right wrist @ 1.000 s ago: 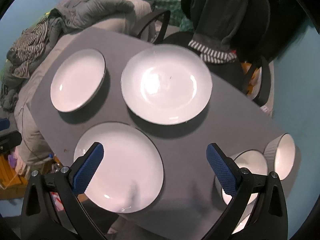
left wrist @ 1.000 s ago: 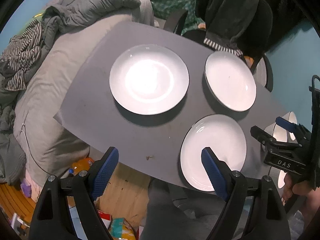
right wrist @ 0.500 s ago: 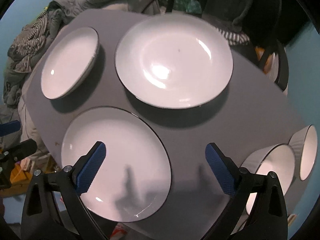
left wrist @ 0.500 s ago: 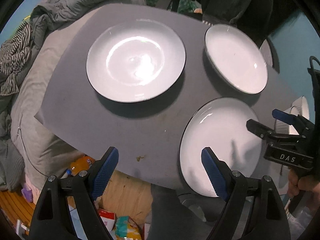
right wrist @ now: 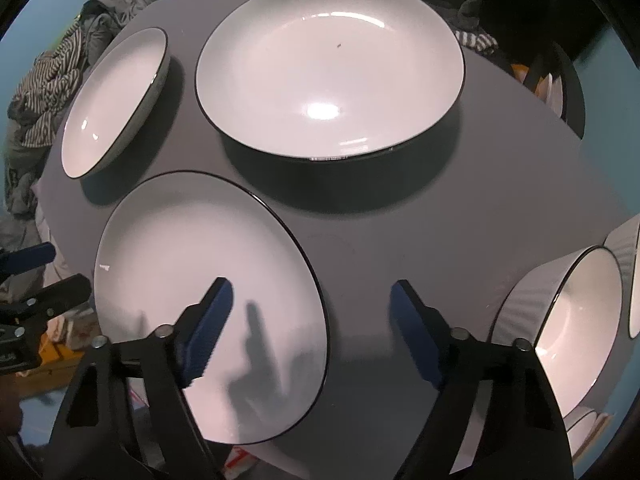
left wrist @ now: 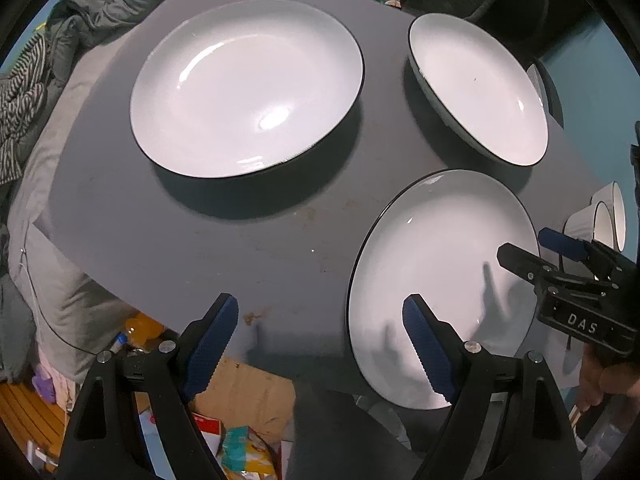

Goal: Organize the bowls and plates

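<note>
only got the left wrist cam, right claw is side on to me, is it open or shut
Observer: Open and empty. In the right wrist view the right claw is spread, with one finger over the near plate and the other over bare table.
Operator: whats right of that plate
Observer: A white bowl, upright, with a ribbed outside and a dark rim.
Operator: just the one
Observer: No, a second bowl stands right beside it, mostly cut off by the frame edge.
</note>
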